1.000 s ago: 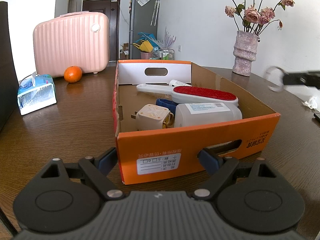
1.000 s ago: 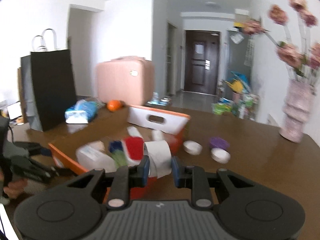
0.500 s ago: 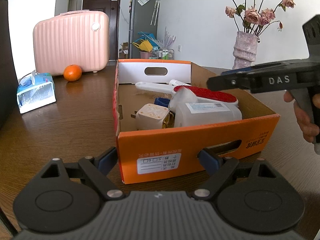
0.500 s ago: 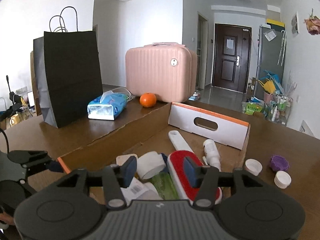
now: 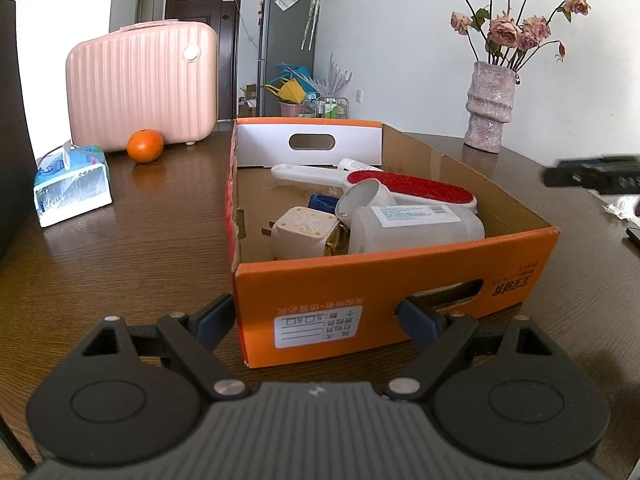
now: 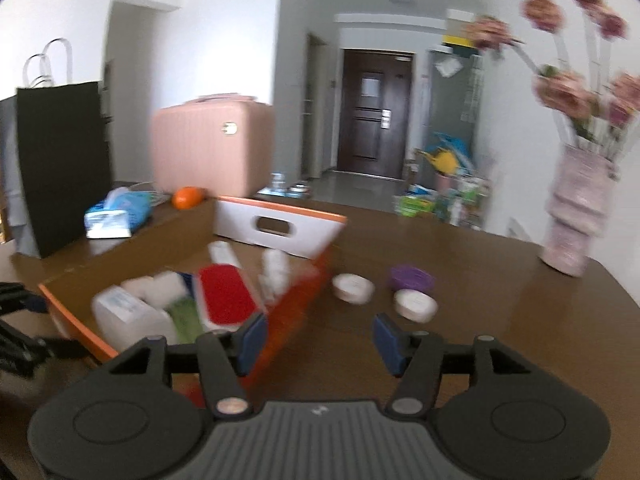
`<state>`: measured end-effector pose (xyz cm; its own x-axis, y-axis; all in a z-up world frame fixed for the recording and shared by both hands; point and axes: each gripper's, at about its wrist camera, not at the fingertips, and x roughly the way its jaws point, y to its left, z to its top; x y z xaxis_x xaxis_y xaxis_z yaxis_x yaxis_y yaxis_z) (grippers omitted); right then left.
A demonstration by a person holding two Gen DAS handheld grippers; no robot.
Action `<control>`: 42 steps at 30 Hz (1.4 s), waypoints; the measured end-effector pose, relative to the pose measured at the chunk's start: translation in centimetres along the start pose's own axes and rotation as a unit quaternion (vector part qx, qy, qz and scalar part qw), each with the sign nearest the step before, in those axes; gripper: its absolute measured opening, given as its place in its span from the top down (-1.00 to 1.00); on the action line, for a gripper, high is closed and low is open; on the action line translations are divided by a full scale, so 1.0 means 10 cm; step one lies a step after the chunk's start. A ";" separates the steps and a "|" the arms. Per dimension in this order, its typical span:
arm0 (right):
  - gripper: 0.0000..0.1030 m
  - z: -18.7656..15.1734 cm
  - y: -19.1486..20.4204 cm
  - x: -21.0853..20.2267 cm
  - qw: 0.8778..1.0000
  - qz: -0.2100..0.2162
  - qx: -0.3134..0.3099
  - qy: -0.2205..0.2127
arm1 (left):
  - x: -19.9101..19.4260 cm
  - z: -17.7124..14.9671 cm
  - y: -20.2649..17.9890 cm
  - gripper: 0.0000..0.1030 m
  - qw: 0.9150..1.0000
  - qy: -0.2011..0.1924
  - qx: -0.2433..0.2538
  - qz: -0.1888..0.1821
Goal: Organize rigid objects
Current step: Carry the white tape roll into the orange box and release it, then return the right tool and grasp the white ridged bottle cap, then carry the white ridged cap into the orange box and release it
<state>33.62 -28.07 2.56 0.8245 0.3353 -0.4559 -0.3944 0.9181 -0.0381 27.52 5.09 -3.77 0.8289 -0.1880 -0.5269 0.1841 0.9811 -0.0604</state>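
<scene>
The orange cardboard box [image 5: 400, 280] sits in the middle of the dark wooden table [image 5: 120, 248], and the left gripper [image 5: 320, 316] straddles its near left corner: one blue pad lies outside the left wall, the other reaches in through the handle cut-out of the near wall. Whether those pads actually press on the cardboard I cannot tell. Inside the box lie a white plastic bottle [image 5: 416, 228] on its side, a cream plug adapter [image 5: 304, 236], a small white cup [image 5: 360, 200] and a red-faced lint brush [image 5: 408, 190], its long axis running from the far left toward the near right wall.

The right gripper [image 6: 316, 344] hovers over the table just off the box's right wall, jaws opening with nothing between them.

What appears left to gather is three small items on the bare table beyond the box's right wall: a white lid [image 6: 352, 288], a purple lid [image 6: 412, 278] and another white lid [image 6: 416, 306], close together. They lie ahead of the right jaws and a little to their right, well apart from the left gripper, so the right hand is plainly the nearer one. Being round and flat, they offer no preferred axis; the nearest white lid looks like the likeliest next pick.
</scene>
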 end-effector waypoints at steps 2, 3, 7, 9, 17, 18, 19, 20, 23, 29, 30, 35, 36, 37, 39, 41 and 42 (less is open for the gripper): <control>-0.27 -0.11 -0.17 -0.09 1.000 -0.019 0.008 0.004 | 0.00 0.00 0.00 -0.73 1.000 0.000 0.000 0.000; -0.27 -0.16 -0.26 -0.12 0.999 -0.029 0.012 0.009 | 0.00 0.00 0.00 -0.73 1.000 0.000 0.001 0.001; -0.27 -0.32 -0.55 -0.15 0.997 -0.057 0.037 0.020 | 0.00 0.00 0.00 -0.73 1.000 0.000 0.001 0.001; -0.27 -0.35 -0.63 -0.12 0.997 -0.060 0.043 0.019 | 0.00 0.00 0.00 -0.73 1.000 0.000 0.001 0.001; -0.23 -0.14 -0.87 0.54 0.998 -0.039 0.035 0.042 | 0.03 0.02 -0.02 -0.72 1.000 -0.003 -0.002 0.007; -0.23 -0.10 -0.90 0.65 0.998 -0.036 0.036 0.045 | 0.04 0.03 -0.03 -0.72 1.000 -0.003 -0.003 0.008; -0.23 -0.07 -0.92 0.75 0.998 -0.032 0.036 0.048 | 0.06 0.04 -0.03 -0.72 1.000 -0.004 -0.005 0.009; -0.23 -0.04 -0.94 0.86 0.998 -0.027 0.038 0.051 | 0.09 0.06 -0.04 -0.72 1.000 -0.003 -0.007 0.010; -0.22 0.03 -0.99 1.15 0.997 -0.015 0.043 0.065 | 0.22 0.14 -0.07 -0.71 1.000 -0.002 -0.007 0.016; -0.07 0.12 -1.02 1.66 0.995 -0.002 0.052 0.082 | 0.51 0.32 -0.02 -0.71 1.000 0.001 -0.006 0.014; 0.02 0.13 -1.02 1.73 0.995 0.000 0.055 0.086 | 0.55 0.35 -0.02 -0.71 1.000 0.001 -0.006 0.014; 0.24 0.12 -1.02 1.88 0.994 -0.001 0.057 0.092 | 0.64 0.39 -0.02 -0.71 1.000 0.000 -0.006 0.014; 0.24 0.11 -1.01 1.87 0.994 -0.001 0.056 0.092 | 0.64 0.39 -0.01 -0.71 1.000 -0.001 -0.006 0.014; 0.25 0.11 -1.01 1.84 0.994 -0.001 0.055 0.091 | 0.64 0.39 -0.01 -0.71 1.000 -0.001 -0.005 0.013; 0.25 0.12 -1.00 1.77 0.995 -0.002 0.053 0.087 | 0.64 0.39 -0.02 -0.71 1.000 -0.001 -0.005 0.015; 0.25 0.14 -0.97 1.61 0.996 -0.002 0.050 0.077 | 0.64 0.38 -0.03 -0.70 1.000 -0.002 -0.003 0.018; 0.25 0.14 -0.93 1.51 0.996 -0.002 0.047 0.072 | 0.63 0.37 -0.03 -0.69 1.000 -0.002 -0.003 0.018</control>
<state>50.30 -31.24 -2.73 0.7567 0.3042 -0.5787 -0.3460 0.9374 0.0404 34.63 3.44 -3.88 0.8369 -0.1522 -0.5257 0.1509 0.9875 -0.0457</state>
